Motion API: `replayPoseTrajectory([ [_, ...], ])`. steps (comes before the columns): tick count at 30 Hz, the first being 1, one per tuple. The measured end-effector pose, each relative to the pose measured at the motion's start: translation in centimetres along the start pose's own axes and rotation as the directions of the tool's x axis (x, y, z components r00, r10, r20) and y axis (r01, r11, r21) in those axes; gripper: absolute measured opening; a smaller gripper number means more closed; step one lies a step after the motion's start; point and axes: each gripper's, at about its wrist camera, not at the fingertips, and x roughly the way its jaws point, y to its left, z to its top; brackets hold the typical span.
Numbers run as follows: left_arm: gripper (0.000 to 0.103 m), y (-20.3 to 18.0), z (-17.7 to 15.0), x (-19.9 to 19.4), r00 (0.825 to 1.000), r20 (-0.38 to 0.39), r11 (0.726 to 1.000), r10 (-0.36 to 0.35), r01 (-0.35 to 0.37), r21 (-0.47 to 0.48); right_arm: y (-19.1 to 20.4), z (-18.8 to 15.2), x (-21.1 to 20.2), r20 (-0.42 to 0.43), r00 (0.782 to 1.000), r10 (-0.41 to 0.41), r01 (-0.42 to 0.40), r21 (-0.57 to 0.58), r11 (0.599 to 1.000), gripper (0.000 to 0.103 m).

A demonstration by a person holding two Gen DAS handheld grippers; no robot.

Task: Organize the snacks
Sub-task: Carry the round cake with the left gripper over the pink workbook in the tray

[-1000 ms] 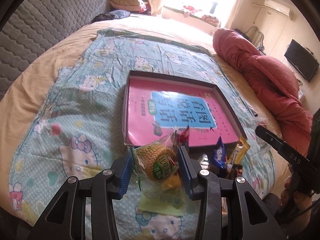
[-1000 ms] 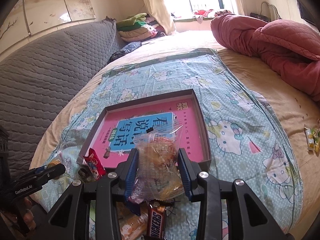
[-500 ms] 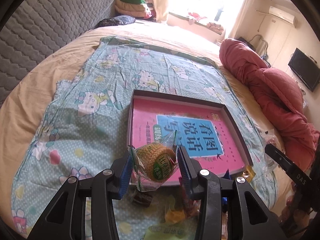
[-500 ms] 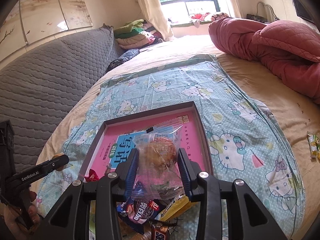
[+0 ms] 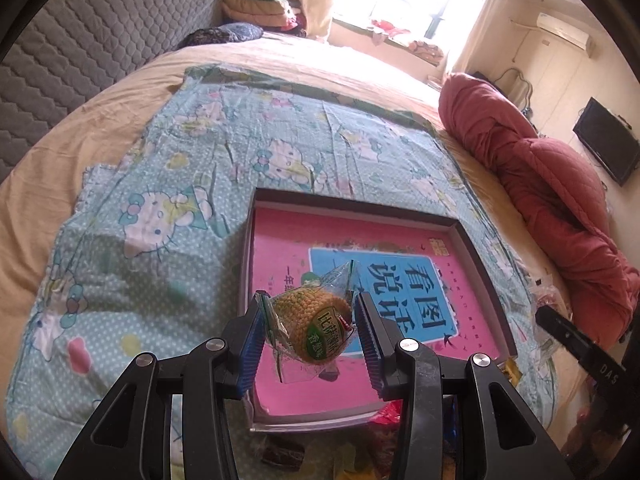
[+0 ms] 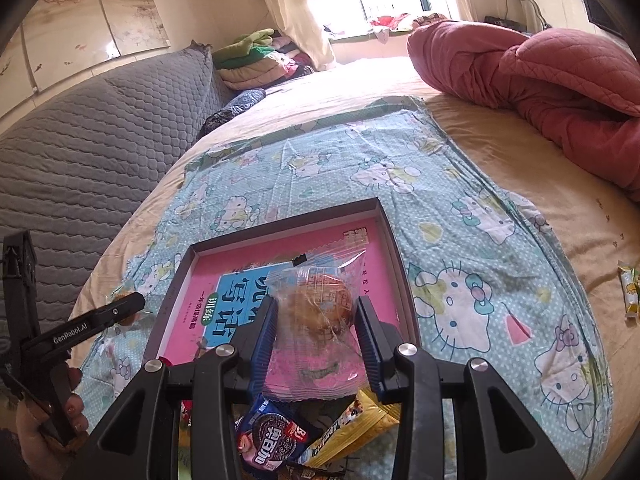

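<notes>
My left gripper (image 5: 310, 320) is shut on a packaged corn cob (image 5: 316, 326) in clear wrap and holds it above the near left part of a shallow dark-rimmed box (image 5: 352, 212) with a pink and blue book cover inside. My right gripper (image 6: 316, 320) is shut on a clear bag with a brown pastry (image 6: 318, 308) and holds it above the near edge of the same box (image 6: 396, 256). Loose snacks lie just in front of the box, among them an Oreo pack (image 6: 272, 440) and a yellow packet (image 6: 352, 424).
The box lies on a blue Hello Kitty cloth (image 5: 132, 240) spread on a beige bed. A red quilt (image 5: 540, 184) is bunched at the right. A grey padded headboard (image 6: 80, 152) stands at the left. A small snack stick (image 6: 628, 292) lies apart on the right.
Both grippers have lifted and moved forward with their snacks, from over the snack pile to over the near part of the box. Both stay shut.
</notes>
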Motion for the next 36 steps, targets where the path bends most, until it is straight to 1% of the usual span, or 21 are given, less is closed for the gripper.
replayPoseTrajectory([
  [4,0.045,0.1,-0.4,1.4,1.0,-0.024,1.0,-0.016,0.016,0.0,0.1,0.0,0.9,-0.019,1.0,-0.021,0.02,-0.01,1.0,0.04],
  [6,0.045,-0.1,-0.4,1.9,0.999,-0.032,1.0,-0.023,0.023,0.017,0.1,0.0,1.3,-0.025,0.999,-0.035,0.034,-0.016,0.999,0.04],
  [16,0.045,-0.8,-1.1,3.6,0.999,-0.044,0.996,-0.011,0.015,0.089,0.2,-0.6,4.2,-0.075,0.994,-0.081,0.081,-0.002,0.997,0.04],
  [20,0.045,-0.7,-1.3,4.0,0.999,-0.052,0.995,-0.009,0.014,0.097,0.2,-1.1,5.2,-0.098,0.991,-0.092,0.092,-0.006,0.996,0.04],
  [25,0.045,-0.7,-1.7,4.6,0.996,-0.078,0.995,-0.032,0.04,0.093,0.0,-1.6,6.0,-0.116,0.988,-0.106,0.106,-0.009,0.994,0.04],
  [28,0.045,-1.0,-2.0,4.9,0.995,-0.091,0.993,-0.032,0.042,0.106,-0.1,-1.7,6.3,-0.126,0.985,-0.117,0.117,-0.011,0.993,0.04],
  [32,0.045,-1.6,-2.5,5.3,0.994,-0.108,0.991,-0.035,0.048,0.125,-0.3,-1.9,6.6,-0.131,0.983,-0.126,0.126,-0.009,0.992,0.04],
  [36,0.045,-1.6,-2.7,5.5,0.992,-0.12,0.991,-0.047,0.062,0.118,-0.6,-2.0,6.9,-0.134,0.982,-0.137,0.137,-0.009,0.991,0.04],
])
